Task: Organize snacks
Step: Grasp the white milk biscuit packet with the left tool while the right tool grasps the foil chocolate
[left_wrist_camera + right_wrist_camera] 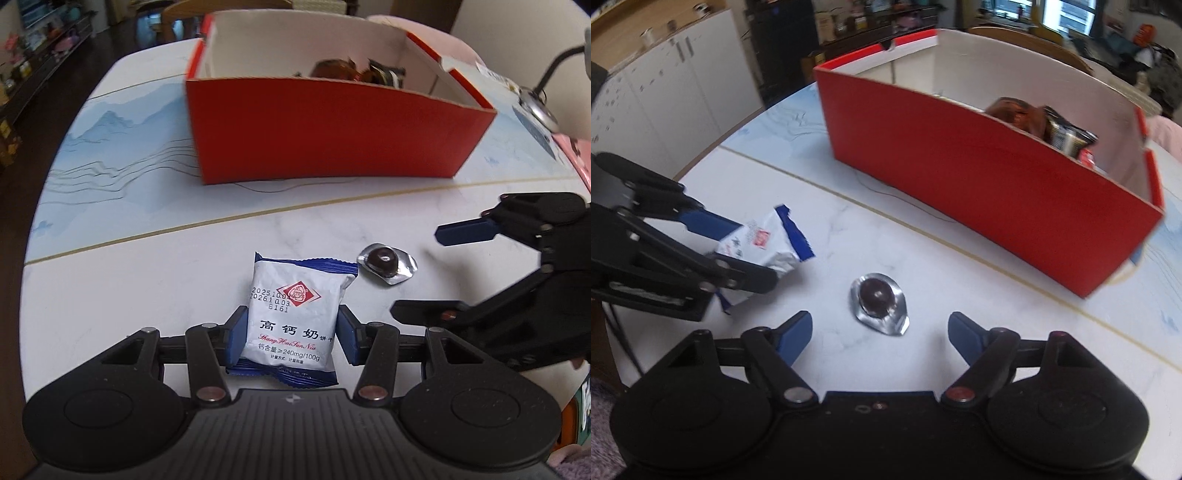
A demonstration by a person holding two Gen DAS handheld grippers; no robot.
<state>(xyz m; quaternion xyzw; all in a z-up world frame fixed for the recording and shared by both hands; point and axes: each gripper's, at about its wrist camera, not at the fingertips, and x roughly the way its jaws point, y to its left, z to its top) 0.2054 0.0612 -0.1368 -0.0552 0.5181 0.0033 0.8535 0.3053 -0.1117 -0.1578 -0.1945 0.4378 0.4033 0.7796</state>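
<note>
My left gripper [291, 339] is shut on a white and blue biscuit packet [291, 295], its blue pads pressing the packet's two sides close over the white table [147, 280]. From the right wrist view that left gripper [753, 254] and the packet [764, 243] are at the left. A dark round candy in a silver foil cup [877, 301] lies on the table just ahead of my right gripper [880, 321], which is open, one fingertip on each side of the candy and apart from it. The red box [332, 136] stands behind, holding brown snack wrappers [332, 68].
The red box [979, 184] has white inner walls and takes up the far middle of the table. A gooseneck lamp base [535, 103] and a pink item [576, 155] sit at the table's right edge. White cabinets [665, 81] stand beyond the left edge.
</note>
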